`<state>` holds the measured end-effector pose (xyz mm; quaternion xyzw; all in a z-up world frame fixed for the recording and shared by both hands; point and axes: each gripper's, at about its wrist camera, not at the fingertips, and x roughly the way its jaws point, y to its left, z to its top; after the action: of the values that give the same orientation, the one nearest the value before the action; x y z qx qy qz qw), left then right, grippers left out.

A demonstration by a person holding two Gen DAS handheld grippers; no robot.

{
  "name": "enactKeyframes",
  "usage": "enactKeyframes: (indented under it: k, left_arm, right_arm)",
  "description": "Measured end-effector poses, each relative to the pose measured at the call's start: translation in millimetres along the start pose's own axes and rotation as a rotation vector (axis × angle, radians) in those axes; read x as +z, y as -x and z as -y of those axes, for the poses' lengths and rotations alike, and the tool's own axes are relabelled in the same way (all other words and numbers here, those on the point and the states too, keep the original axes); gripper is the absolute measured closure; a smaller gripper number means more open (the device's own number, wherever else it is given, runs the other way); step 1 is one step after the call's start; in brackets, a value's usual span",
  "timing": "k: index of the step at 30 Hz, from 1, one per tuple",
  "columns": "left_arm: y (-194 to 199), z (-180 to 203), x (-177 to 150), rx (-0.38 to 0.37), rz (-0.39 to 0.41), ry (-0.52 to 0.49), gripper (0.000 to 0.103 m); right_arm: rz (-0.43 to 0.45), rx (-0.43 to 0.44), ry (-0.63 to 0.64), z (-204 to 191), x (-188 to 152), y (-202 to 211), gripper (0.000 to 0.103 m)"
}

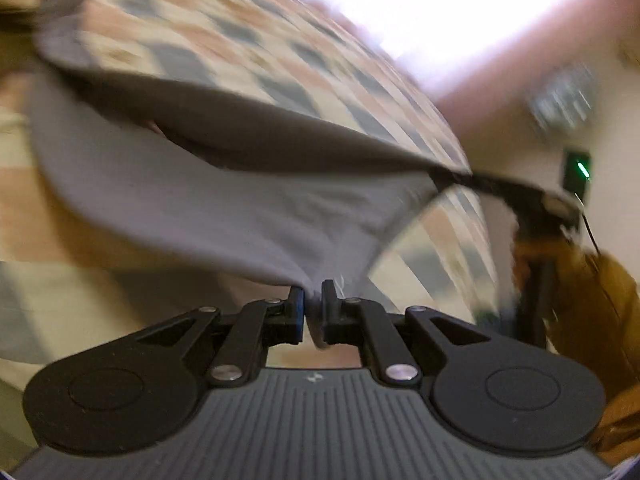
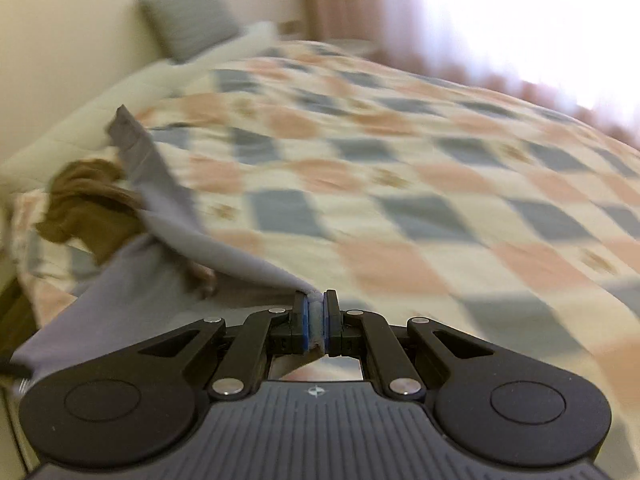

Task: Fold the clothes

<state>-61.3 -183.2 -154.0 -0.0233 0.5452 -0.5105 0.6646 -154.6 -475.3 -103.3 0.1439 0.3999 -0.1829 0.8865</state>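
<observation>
The soft grey cloth garment (image 1: 224, 200) is plain lilac-grey, darker on its shadowed fold. The quilted bed cover (image 2: 400, 184) carries a diamond check of slate blue, salmon pink and cream, with small tan motifs in the cream patches. A crumpled brown garment (image 2: 88, 208) lies near the bed's left edge. A grey striped pillow (image 2: 188, 16) stands at the head. The black tongs (image 2: 316, 316) have blue pads.

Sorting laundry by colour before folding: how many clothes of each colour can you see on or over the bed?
Grey garment, pinched in the left claw and the right claw: 1
Brown garment, crumpled on the checked bedspread: 1
Total: 2
</observation>
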Motion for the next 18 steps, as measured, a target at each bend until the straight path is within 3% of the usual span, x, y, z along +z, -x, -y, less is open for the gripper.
enactKeyframes:
  k: [5, 9, 11, 15, 18]
  left_arm:
    - [-28, 60, -17, -0.084, -0.069, -0.162, 0.095]
    - [-29, 64, -20, -0.019, -0.089, -0.157, 0.094]
    - [-30, 56, -20, 0.036, -0.100, -0.126, 0.094]
    - [-18, 38, -13, 0.194, -0.086, -0.037, 0.091]
    - [-21, 8, 9, 0.302, -0.072, 0.014, 0.083]
  right_arm:
    - [-0.048, -0.277, -0.096, 94, -60, 47, 0.099]
    - [-0.088, -0.532, -0.129, 168, -94, 52, 0.096]
    - [-0.165, -0.636, -0.089, 188, -109, 36, 0.067]
    - [-0.243, -0.663, -0.187, 207, -143, 29, 0.040]
    - [-0.207, -0.515, -0.429, 202, -173, 38, 0.036]
